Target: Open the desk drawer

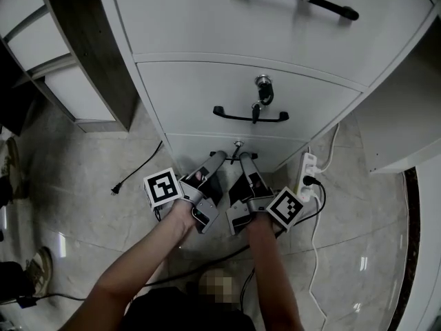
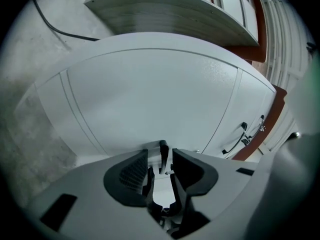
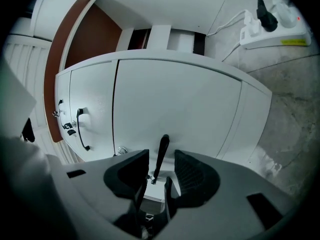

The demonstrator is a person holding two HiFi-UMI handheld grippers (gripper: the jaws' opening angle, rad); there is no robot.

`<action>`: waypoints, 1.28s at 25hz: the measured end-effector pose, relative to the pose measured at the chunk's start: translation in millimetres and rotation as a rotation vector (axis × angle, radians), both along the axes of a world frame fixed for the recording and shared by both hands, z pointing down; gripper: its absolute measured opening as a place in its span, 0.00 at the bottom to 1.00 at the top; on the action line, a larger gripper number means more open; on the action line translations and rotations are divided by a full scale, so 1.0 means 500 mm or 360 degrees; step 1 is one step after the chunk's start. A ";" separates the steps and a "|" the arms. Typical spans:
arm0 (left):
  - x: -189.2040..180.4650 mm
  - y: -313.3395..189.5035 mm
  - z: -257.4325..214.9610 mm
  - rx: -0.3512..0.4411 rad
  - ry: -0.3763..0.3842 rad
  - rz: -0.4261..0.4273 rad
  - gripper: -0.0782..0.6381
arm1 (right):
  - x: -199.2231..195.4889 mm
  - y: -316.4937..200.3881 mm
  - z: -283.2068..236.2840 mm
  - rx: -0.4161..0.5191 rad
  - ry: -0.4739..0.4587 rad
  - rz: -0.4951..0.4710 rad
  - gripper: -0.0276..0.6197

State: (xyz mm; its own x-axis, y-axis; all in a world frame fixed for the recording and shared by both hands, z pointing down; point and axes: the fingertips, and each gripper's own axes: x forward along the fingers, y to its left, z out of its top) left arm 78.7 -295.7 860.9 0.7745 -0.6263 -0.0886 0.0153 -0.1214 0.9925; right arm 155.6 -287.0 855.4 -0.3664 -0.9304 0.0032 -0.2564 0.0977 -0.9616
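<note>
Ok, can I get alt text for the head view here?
A person's left gripper and right gripper reach side by side to the black handle of the white bottom drawer, fingers open around it. The middle drawer above is shut, a key in its lock. A power strip lies on the floor at right.

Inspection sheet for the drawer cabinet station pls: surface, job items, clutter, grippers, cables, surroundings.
Surface: pale tiled floor.
Job's things: bottom drawer looks shut; its black handle sits between both grippers' jaws.
Clutter: nothing seen by the drawers.
Grippers: left gripper and right gripper both open, jaws either side of the handle, not pressing on it.
Cables: loose black plug lead at left; power strip at right, white lead trailing.
Surroundings: middle drawer with key in lock.
</note>
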 end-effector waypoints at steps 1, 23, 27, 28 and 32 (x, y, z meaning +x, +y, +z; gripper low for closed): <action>0.000 -0.001 0.001 -0.0010 0.0009 0.0004 0.33 | 0.000 -0.002 0.002 -0.0011 0.0004 0.0007 0.29; 0.001 0.002 -0.009 -0.0003 -0.0062 -0.0006 0.17 | -0.001 0.002 0.001 -0.0025 -0.0174 0.0121 0.10; -0.001 0.003 -0.006 0.0026 -0.0122 0.0031 0.17 | -0.003 0.005 -0.001 -0.0022 -0.0174 0.0113 0.10; 0.000 0.004 -0.006 0.0027 -0.0126 0.0037 0.17 | -0.003 0.007 -0.001 -0.0021 -0.0173 0.0115 0.10; 0.002 0.020 -0.012 0.0019 -0.0116 0.0065 0.17 | -0.004 0.019 -0.001 -0.0013 -0.0149 0.0102 0.10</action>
State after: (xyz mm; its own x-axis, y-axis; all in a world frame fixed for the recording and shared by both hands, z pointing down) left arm 79.5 -285.8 855.0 0.8039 -0.5935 -0.0386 -0.0514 -0.1340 0.9896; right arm 153.6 -277.8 854.8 -0.3052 -0.9521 -0.0204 -0.1707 0.0758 -0.9824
